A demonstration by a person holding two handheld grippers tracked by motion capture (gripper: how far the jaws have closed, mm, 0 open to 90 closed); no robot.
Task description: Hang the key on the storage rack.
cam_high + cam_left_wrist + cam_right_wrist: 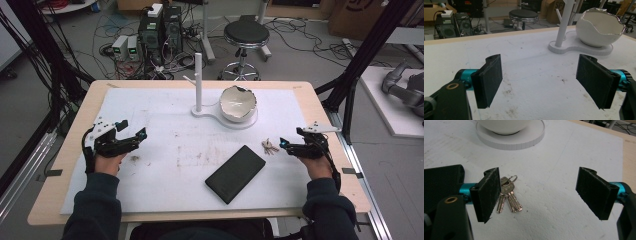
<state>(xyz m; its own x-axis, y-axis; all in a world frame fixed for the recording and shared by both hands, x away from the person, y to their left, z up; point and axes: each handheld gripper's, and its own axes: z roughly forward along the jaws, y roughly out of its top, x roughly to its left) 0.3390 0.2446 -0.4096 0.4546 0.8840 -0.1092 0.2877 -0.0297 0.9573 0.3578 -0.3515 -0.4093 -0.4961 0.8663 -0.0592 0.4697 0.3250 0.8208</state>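
Nothing grasped yet: left gripper (pixel 131 131) and right gripper (pixel 290 143) both wide open and empty, small bunch of silver metal keys (pixel 269 146) lying on white foam mat (pixel 165 115) just beside right gripper, near flat black rectangular case (pixel 235 173); white eggshell-shaped bowl (pixel 238 103) on white hook stand (pixel 198 82) untouched.

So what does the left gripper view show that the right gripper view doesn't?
Left gripper view: the white post, the bowl's jagged open rim, plus the stool and computers on the floor beyond the table. Right gripper view: the keys beside one of its fingers, and a corner of the black case. Both: wide-open fingers, the white mat, and the round white base under the bowl.
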